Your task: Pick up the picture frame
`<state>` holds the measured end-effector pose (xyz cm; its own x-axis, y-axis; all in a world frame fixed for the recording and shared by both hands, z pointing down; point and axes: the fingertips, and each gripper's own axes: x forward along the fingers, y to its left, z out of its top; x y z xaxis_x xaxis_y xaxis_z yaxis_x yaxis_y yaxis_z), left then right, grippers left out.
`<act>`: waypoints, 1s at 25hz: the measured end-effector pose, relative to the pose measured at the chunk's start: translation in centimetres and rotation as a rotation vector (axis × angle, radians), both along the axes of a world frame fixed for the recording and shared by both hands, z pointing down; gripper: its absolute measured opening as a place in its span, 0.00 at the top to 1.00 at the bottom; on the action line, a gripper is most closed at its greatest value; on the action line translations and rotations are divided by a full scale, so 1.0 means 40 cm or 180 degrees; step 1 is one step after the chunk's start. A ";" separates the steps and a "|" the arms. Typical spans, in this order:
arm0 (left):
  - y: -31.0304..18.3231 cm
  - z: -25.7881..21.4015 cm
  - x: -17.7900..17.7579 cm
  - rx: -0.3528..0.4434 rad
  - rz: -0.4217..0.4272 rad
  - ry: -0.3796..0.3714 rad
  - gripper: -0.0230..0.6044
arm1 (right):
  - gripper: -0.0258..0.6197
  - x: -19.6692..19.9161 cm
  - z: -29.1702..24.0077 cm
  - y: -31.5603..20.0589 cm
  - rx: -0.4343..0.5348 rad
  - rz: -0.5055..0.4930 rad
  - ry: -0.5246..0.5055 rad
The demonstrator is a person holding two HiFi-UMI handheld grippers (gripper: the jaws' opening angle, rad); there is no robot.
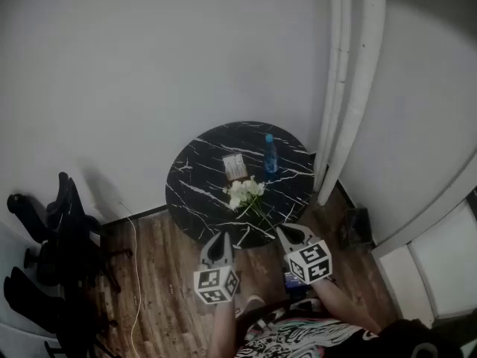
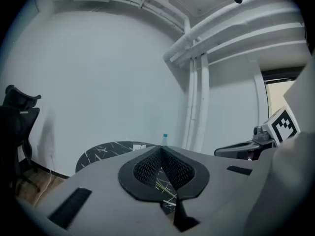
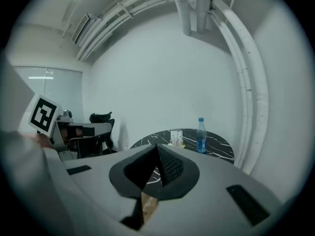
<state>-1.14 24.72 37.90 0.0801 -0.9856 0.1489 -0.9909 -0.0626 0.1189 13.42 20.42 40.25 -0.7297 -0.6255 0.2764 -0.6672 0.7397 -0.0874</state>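
A small picture frame (image 1: 235, 167) stands on the round black marble table (image 1: 194, 192), near its middle; the right gripper view shows the frame (image 3: 176, 138) far off. My left gripper (image 1: 219, 239) hovers at the table's near edge, shut and empty. My right gripper (image 1: 286, 233) is beside it, a little to the right, also shut with nothing in it. In the left gripper view the left gripper (image 2: 161, 148) has its jaws closed together, and the right gripper (image 3: 157, 146) looks the same in its own view. Both are well short of the frame.
A blue water bottle (image 1: 270, 154) stands right of the frame, and white flowers (image 1: 245, 193) lie in front of it. White pipes (image 1: 346, 88) run down the wall at the right. Black office chairs (image 1: 59, 230) stand at the left on the wooden floor (image 1: 160, 274).
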 end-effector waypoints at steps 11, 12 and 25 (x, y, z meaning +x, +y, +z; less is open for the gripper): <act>0.005 0.015 0.007 -0.0075 0.0034 -0.0015 0.94 | 0.93 -0.004 0.018 0.015 -0.0037 -0.0052 -0.0012; 0.005 0.016 0.007 -0.0078 0.0030 -0.0013 0.94 | 0.93 -0.004 0.019 0.015 -0.0052 -0.0052 -0.0026; 0.030 0.011 0.011 -0.0090 0.0048 0.0103 0.94 | 0.93 -0.016 0.027 0.015 -0.0162 -0.0102 -0.0122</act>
<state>-0.70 25.90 38.36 0.1001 -0.9797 0.1739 -0.9855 -0.0736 0.1528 12.78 21.04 41.31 -0.7598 -0.5874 0.2786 -0.6386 0.7547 -0.1505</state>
